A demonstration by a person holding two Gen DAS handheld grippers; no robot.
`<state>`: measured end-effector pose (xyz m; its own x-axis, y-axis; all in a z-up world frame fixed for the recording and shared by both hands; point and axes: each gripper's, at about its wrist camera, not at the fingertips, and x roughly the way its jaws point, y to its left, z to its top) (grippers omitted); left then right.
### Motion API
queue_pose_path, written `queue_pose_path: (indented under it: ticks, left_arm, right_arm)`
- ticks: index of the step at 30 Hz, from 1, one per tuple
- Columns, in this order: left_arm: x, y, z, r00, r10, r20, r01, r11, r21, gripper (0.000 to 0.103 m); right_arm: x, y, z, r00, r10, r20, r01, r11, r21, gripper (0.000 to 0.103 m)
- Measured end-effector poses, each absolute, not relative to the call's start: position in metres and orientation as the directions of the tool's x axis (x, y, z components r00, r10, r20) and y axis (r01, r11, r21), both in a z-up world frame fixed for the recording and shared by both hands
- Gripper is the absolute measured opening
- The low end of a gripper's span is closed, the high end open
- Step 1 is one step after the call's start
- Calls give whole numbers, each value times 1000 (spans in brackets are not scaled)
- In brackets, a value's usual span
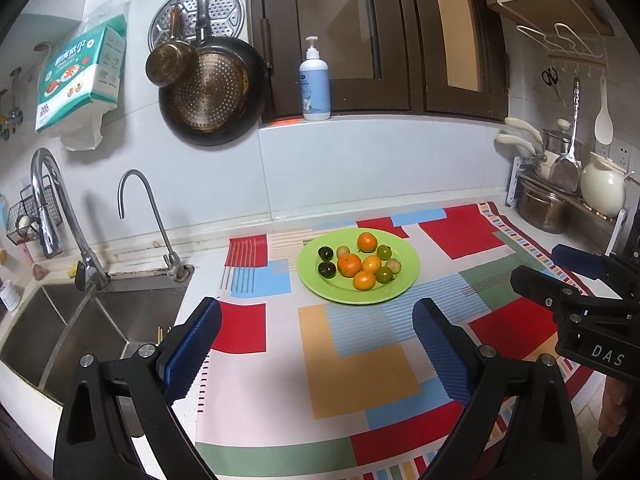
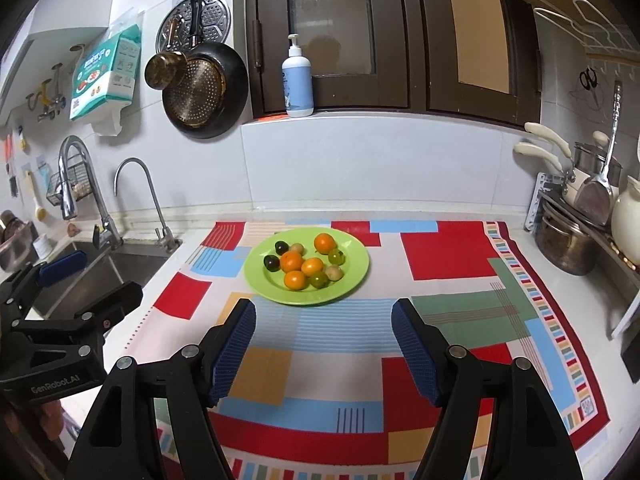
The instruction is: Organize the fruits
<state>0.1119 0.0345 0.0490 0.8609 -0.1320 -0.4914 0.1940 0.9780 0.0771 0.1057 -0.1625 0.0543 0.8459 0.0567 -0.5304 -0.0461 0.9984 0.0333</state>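
At far left a steel sink (image 1: 100,320) with two taps (image 1: 60,208) is sunk into the tabletop (image 1: 248,224); the left wrist view looks down into the basin, while the right wrist view catches only its far corner. On the wall above hang a tissue pack (image 1: 80,80) and a pan (image 1: 212,92).

In the middle lies a bright patchwork cloth (image 1: 360,360), and on it a green plate (image 1: 404,280) holding all the fruits (image 1: 356,266): four oranges, two dark ones and several small green ones, close together. A pump bottle (image 1: 315,80) stands on the sill behind.

At right a rack of pots (image 2: 568,240) and a cream jug (image 2: 628,228) show more fully in the right wrist view.

The left gripper (image 1: 316,344) points down at the cloth short of the plate, its jaws spread wide with nothing between them. The right gripper (image 2: 324,340) is aimed likewise, jaws parted less far, also empty. Each view catches the other gripper at its edge, level with it; the left wrist view alone shows part of a hand (image 1: 612,408) under the right one.
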Motion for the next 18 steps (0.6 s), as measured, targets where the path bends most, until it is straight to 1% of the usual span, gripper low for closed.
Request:
queue_pose_path:
  ticks: [2,4,18]
  left_arm:
    - [109,36,51,863,-137,-486,193,979,67,98]
    - [108,36,52,865,-132,-485,186,980,65,103]
    - [103,34,53,873,-100,-477,164,982,95,103]
  right_arm:
    - [104,-162,54,847,58,-528,-49,998,32,71]
    - [103,-162,55,848,60,-526,-51,998,31,71]
    - [98,-165,57,850,56,-524,-47,998,31,71]
